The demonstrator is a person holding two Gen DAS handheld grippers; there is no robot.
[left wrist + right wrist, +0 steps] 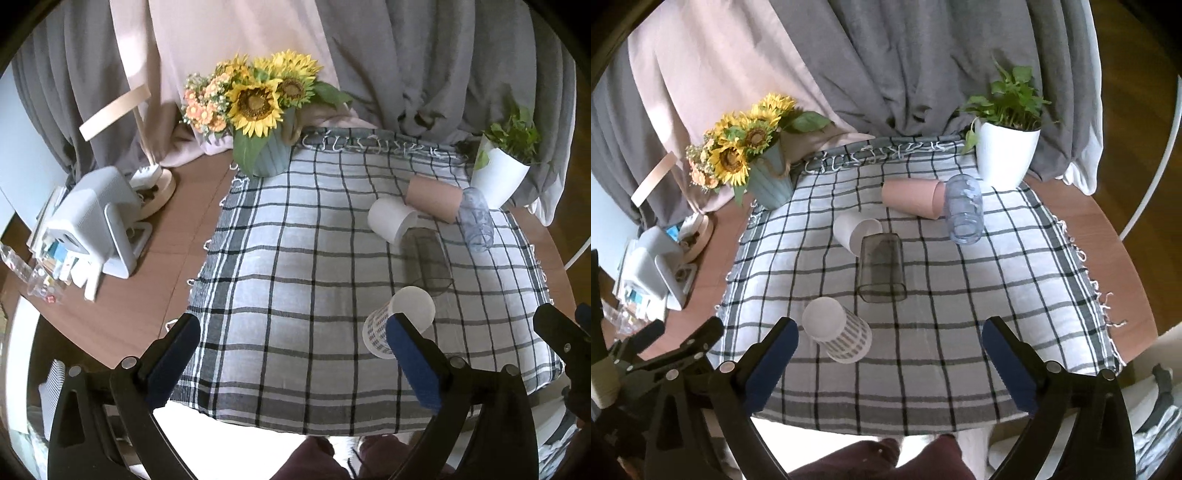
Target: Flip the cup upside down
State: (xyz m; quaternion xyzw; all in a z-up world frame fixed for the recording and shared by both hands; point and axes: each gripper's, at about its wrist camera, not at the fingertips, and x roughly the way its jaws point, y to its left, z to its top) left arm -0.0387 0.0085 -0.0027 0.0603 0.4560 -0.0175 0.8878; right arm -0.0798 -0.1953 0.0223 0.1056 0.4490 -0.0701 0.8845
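Observation:
Several cups are on a checked cloth (295, 258) (942, 314). A white-patterned cup (395, 325) (838, 332) stands upside down, closest to me. A smoky clear cup (424, 258) (881, 267), a white cup (389, 219) (855, 230), a pink cup (434, 203) (912, 197) and a clear bluish cup (476, 218) (964, 208) lie on their sides farther back. My left gripper (295, 347) is open and empty above the cloth's near edge. My right gripper (888, 347) is open and empty, with the patterned cup just beyond its left finger.
A sunflower vase (262, 147) (768, 177) stands at the cloth's back left and a white plant pot (498, 177) (1004, 155) at the back right. A lamp base (159, 188) and a grey device (92, 221) sit on the wooden table to the left. Curtains hang behind.

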